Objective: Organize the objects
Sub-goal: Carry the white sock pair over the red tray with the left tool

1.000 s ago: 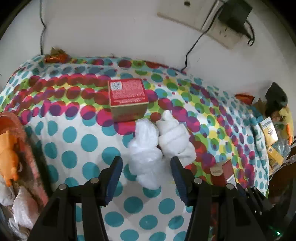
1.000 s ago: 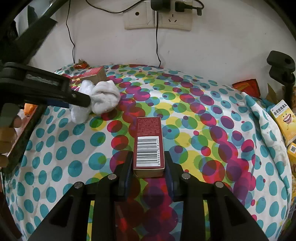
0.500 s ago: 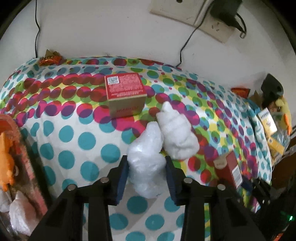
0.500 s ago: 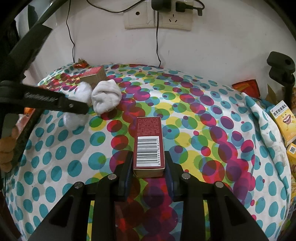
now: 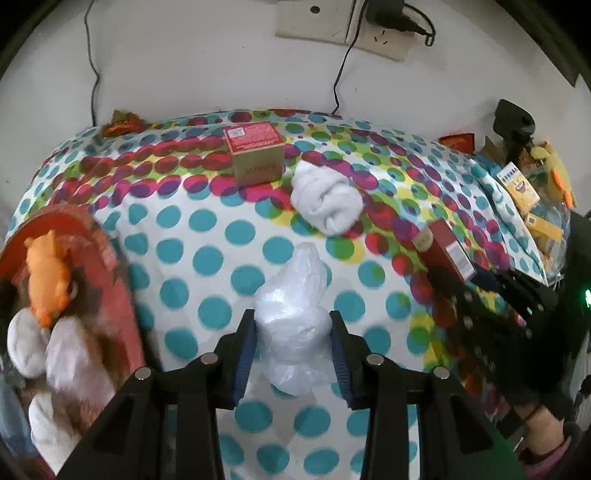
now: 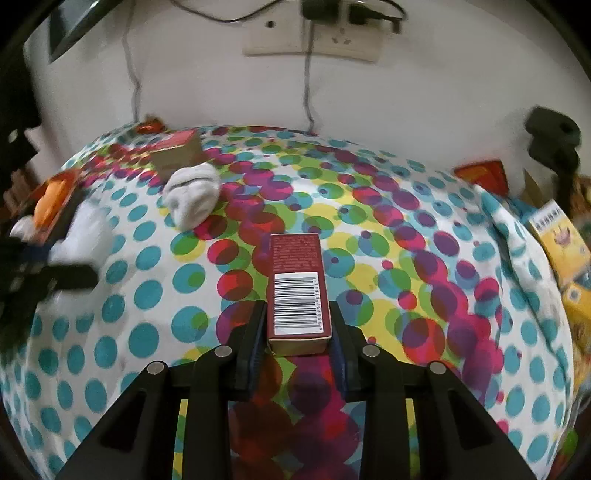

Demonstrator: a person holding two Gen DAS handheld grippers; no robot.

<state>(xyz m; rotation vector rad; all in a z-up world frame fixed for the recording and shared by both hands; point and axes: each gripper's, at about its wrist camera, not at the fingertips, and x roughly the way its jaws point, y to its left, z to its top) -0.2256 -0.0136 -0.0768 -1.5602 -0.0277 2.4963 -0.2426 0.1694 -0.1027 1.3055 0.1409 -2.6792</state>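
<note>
My left gripper [image 5: 291, 321] is shut on a white plastic-wrapped bundle [image 5: 299, 280], its pads pressing both sides, just right of the red basket [image 5: 107, 251]. In the right wrist view that gripper [image 6: 55, 275] and the bundle [image 6: 86, 232] are blurred at the left edge. My right gripper [image 6: 297, 310] is shut on a dark red carton [image 6: 297, 280] with a barcode on top, low over the dotted cloth [image 6: 406, 258]. A rolled white sock [image 5: 325, 199] lies on the cloth beside a red-topped box [image 5: 255, 153].
The red basket holds an orange toy [image 5: 48, 266] and white bundles [image 5: 74, 362]. Yellow cartons [image 5: 517, 184] and a black stand [image 5: 513, 122] crowd the right edge. Cables hang from wall sockets [image 5: 332, 22] behind. A red wrapper [image 5: 122, 123] lies at the far left.
The left gripper closed on the plastic-wrapped bundle and carried it left, away from the sock and toward the basket. The right gripper and its carton stayed put.
</note>
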